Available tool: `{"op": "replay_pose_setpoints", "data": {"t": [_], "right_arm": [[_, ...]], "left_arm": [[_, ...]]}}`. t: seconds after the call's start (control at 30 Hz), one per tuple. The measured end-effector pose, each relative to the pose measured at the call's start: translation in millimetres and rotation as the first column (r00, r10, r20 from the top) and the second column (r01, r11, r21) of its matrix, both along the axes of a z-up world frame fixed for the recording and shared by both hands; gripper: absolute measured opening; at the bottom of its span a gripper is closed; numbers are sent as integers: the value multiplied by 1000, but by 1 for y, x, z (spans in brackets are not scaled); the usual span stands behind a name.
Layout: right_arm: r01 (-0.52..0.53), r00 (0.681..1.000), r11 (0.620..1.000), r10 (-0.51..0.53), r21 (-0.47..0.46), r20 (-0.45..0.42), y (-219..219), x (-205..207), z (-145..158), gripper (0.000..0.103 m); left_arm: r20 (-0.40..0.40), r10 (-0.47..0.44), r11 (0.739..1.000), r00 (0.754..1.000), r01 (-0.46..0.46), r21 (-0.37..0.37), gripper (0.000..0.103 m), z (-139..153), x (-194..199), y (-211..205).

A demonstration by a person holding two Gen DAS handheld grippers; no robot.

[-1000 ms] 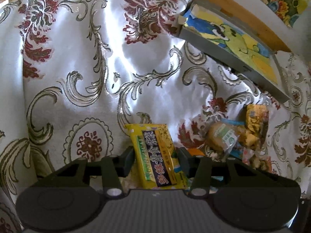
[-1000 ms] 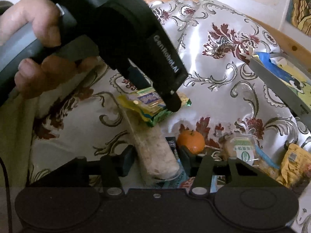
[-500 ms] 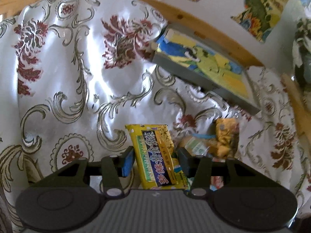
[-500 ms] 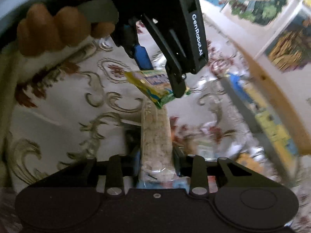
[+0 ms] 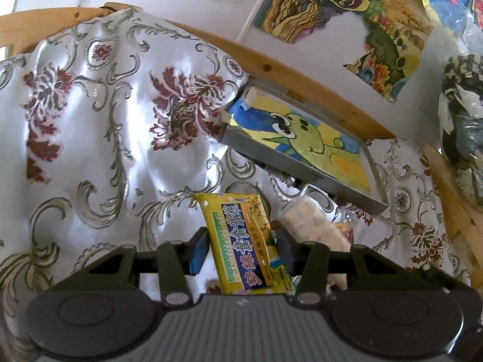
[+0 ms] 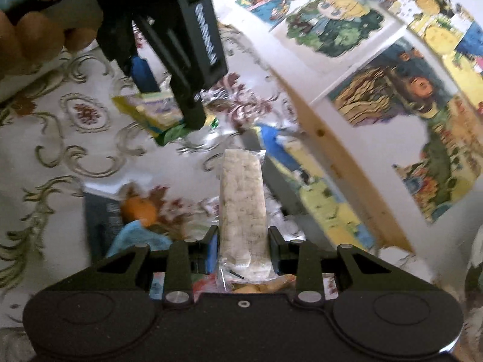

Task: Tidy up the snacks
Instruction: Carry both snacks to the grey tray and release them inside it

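**Desk:** What does each claw have?

**Photographer:** The left gripper (image 5: 241,249) is closed on a yellow snack packet (image 5: 245,242), its blue-padded fingers (image 5: 197,255) pressing the packet's two edges. The packet stands nearly upright between them, tilted slightly, above a white floral tablecloth (image 5: 99,138). The right gripper (image 6: 243,249) is clamped on a clear-wrapped rice cracker bar (image 6: 243,211), which projects straight ahead from between its fingers.

**Desk:** And where is the tray?

**Photographer:** Ahead and to the right of the left gripper sits a grey tray (image 5: 305,147) lined with a cartoon drawing, tilted on the cloth against a wooden rail (image 5: 302,75). From the right wrist camera the same tray lies just beyond and to the right of the bar's far end.

**Desk:** Anything else in shot?

**Photographer:** In the right camera's view, a hand (image 6: 33,30) holds the left tool up and to the left of the right gripper. Below and left of the bar lie an orange (image 6: 139,209) and a dark packet (image 6: 99,220). Children's drawings (image 6: 392,84) cover the wall behind.
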State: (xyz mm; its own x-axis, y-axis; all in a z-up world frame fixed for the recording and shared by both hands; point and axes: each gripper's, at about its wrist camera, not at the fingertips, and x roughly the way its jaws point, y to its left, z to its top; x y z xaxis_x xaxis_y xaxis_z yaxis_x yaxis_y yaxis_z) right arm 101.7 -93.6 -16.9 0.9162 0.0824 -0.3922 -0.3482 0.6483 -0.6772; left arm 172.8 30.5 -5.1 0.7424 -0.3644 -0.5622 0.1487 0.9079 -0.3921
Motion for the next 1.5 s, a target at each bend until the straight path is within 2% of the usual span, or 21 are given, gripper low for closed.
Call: {"op": "replay_pose_setpoints", "data": {"t": [0.17, 0.33, 0.53, 0.7, 0.9, 1.17, 1.5], "right_arm": [[16, 997, 1000, -14, -20, 76, -18, 18, 13, 35], [67, 988, 997, -63, -23, 140, -46, 51, 16, 35], [189, 958, 968, -218, 162, 186, -91, 102, 23, 35], [234, 936, 940, -287, 250, 205, -113, 138, 23, 35], [283, 927, 900, -346, 332, 147, -132, 175, 19, 35], [355, 916, 832, -401, 426, 18, -161, 198, 18, 35], [383, 914, 808, -402, 447, -57, -167, 207, 15, 37]], "left_arm": [[31, -10, 1000, 999, 10, 14, 53, 11, 19, -15], [51, -17, 999, 999, 16, 28, 53, 24, 56, -42], [59, -8, 999, 998, 5, 50, 53, 30, 107, -85], [71, 18, 997, 997, -23, 72, 53, 32, 153, -123], [63, 16, 994, 998, -23, 110, 53, 25, 192, -166], [27, -10, 985, 1000, 5, 173, 53, 9, 213, -203], [-28, -2, 972, 1000, 9, 234, 54, -5, 221, -222]]}}
